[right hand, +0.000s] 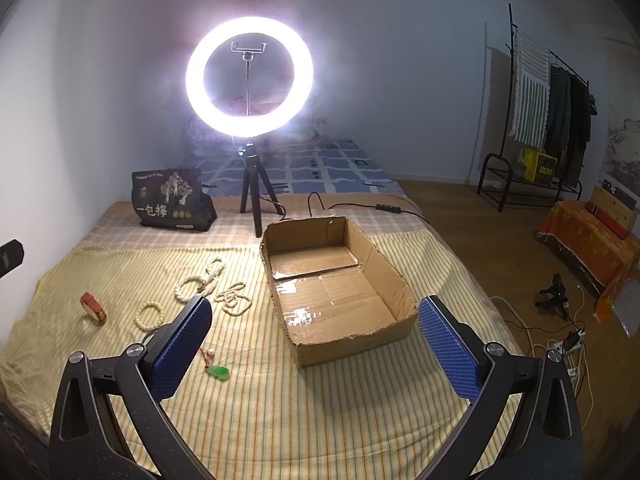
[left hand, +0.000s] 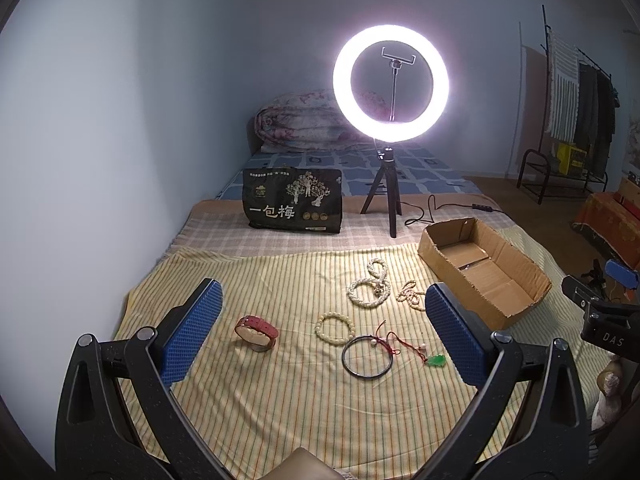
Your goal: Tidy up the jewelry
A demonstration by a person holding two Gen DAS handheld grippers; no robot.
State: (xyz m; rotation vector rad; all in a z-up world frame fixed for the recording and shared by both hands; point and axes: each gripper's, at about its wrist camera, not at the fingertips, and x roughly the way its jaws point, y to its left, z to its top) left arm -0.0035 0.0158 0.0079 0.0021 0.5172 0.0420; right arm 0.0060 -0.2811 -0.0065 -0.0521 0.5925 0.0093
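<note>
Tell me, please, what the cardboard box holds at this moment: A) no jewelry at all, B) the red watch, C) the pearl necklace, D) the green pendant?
A: the cardboard box shows only its bare taped floor, while the red watch, pearl necklace and green pendant all lie on the striped cloth.

In front of me I count one red watch strap, one cream bead bracelet, one dark bangle, one red cord with a green pendant, and two pearl necklaces, the smaller beside the first. There is one cardboard box, one ring light and one black snack bag.
</note>
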